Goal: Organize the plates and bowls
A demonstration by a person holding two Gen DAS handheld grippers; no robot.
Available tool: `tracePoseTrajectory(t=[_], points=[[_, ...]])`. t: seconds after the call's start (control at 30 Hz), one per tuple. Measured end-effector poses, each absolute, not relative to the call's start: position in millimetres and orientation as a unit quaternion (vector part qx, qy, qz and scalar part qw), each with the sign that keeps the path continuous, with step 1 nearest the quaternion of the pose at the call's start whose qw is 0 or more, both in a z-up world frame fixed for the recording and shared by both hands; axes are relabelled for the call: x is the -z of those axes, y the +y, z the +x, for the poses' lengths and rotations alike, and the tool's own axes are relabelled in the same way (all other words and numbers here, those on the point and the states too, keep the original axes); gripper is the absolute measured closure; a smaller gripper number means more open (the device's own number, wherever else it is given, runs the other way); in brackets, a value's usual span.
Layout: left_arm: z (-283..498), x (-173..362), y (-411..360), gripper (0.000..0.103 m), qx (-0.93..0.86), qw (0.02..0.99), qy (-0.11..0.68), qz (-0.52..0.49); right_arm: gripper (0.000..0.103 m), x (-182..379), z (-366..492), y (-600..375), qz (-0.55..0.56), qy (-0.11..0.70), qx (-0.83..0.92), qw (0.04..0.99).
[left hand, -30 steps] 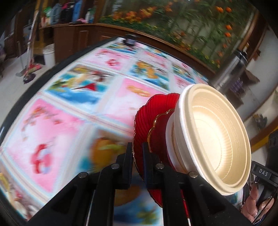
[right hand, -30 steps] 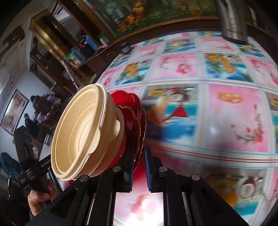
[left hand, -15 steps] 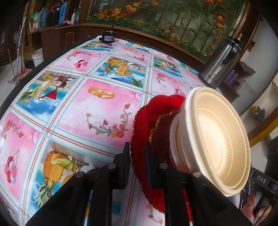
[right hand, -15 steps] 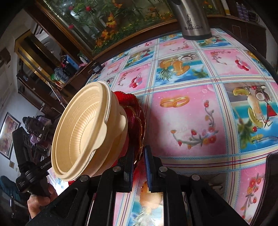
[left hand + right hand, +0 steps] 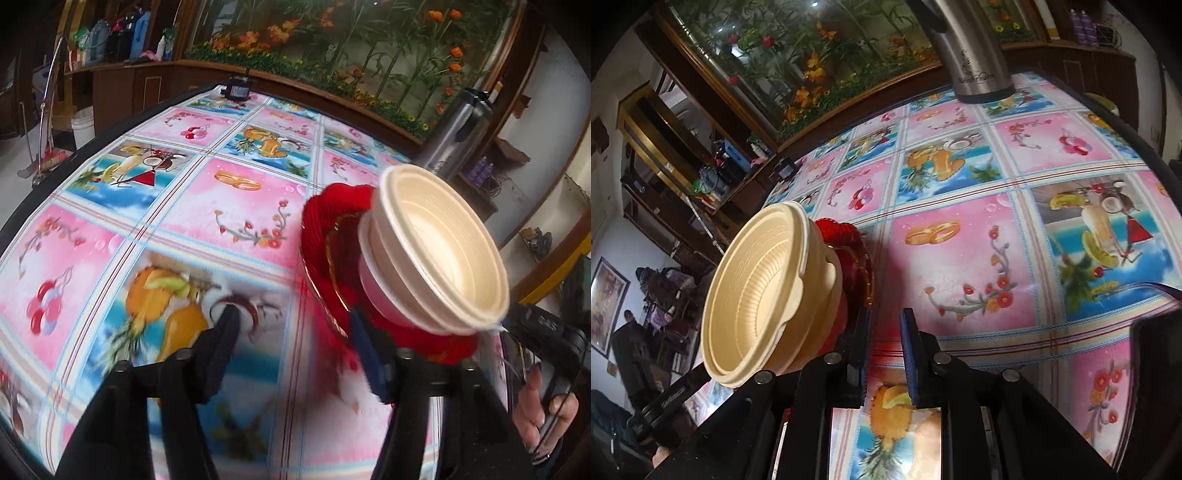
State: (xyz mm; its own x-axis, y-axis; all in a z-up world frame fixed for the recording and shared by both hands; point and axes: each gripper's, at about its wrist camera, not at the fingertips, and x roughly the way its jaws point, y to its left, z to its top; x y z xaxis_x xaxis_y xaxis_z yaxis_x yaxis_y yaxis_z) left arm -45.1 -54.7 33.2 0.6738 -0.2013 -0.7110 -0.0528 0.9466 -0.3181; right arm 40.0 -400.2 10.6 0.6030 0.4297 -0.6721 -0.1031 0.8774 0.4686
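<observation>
Two nested cream bowls [image 5: 443, 251] sit on a stack of red plates [image 5: 321, 236] at the near part of the table. My left gripper [image 5: 295, 343] is opening. Its fingers stand wide apart, with the plates' near rim just inside the right finger and no pad pressing on it. In the right wrist view the cream bowls [image 5: 757, 288] and red plates [image 5: 849, 236] lie to the left. My right gripper [image 5: 886, 339] shows a narrow gap, and the red rim runs down into it against the left pad.
A floral oilcloth covers the table [image 5: 166, 203]. A steel thermos [image 5: 971, 51] stands at the far edge, with a small black object [image 5: 238, 88] at the far left end. A hand [image 5: 543, 413] holds the right gripper's handle. A dark object [image 5: 1152, 350] stands at the near right.
My left gripper's jaws, shut on the red plates' rim before, have swung wide apart and let go. The right gripper's gap has widened slightly. Both views have shifted across the table.
</observation>
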Motion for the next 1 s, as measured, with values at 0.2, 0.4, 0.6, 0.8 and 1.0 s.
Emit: tracePoseTrajectory(t=[0.2,0.4,0.6,0.8,1.0], points=[[-81,-41,-70,0.019,0.041,0.927,0.351,-0.123,0.082,-16,11,-395,0.166,0.376,-0.139,0.901],[-97,-46,-85,0.004,0.019,0.947,0.313,-0.070,0.046,-27,-27,-385,0.151,0.305,-0.169,0.925],[-102,-51,-95,0.000,-0.002,0.955,0.295,-0.019,0.022,-29,-51,-359,0.109,0.284,-0.202,0.931],[-94,-50,-106,0.000,-0.006,0.955,0.296,0.020,0.017,-14,-53,-357,0.140,0.321,-0.216,0.911],[-89,-48,-113,0.000,-0.004,0.951,0.306,0.046,0.016,-9,-54,-344,0.113,0.342,-0.227,0.905]])
